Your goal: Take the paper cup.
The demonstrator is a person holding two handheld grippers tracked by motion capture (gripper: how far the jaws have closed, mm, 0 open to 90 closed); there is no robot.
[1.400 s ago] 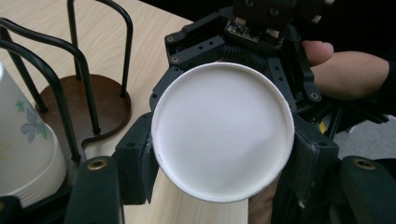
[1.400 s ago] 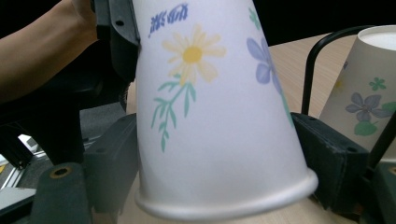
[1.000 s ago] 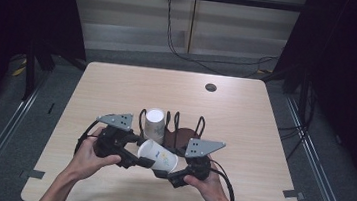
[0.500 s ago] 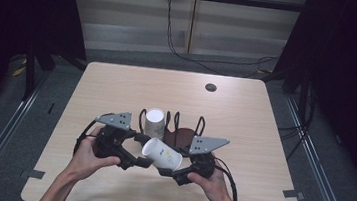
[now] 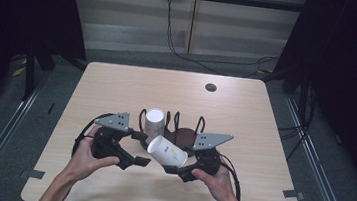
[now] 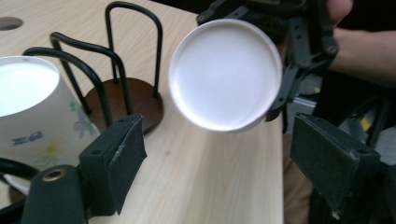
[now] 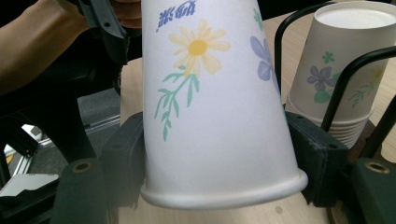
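A white paper cup (image 5: 167, 151) printed with flowers lies tilted above the table, with my right gripper (image 5: 174, 164) shut on its rim end. In the right gripper view both pads press the cup (image 7: 215, 93) just above its rolled rim, and these jaws have just been closing tighter. My left gripper (image 5: 141, 148) is open beside the cup's base end; its jaws have just been opening. From the left gripper view the cup's white base (image 6: 225, 74) hovers ahead of the spread jaws of the left gripper (image 6: 217, 140), with nothing between them.
An upside-down stack of matching cups (image 5: 154, 121) stands in a black wire rack (image 5: 186, 126) on a round brown base (image 6: 126, 100) at the table's middle. A small dark hole (image 5: 211, 88) sits at the far right of the wooden table (image 5: 117, 89).
My left gripper has opened and let go of the cup's base end. The cup stays in the right gripper, which has shifted slightly.
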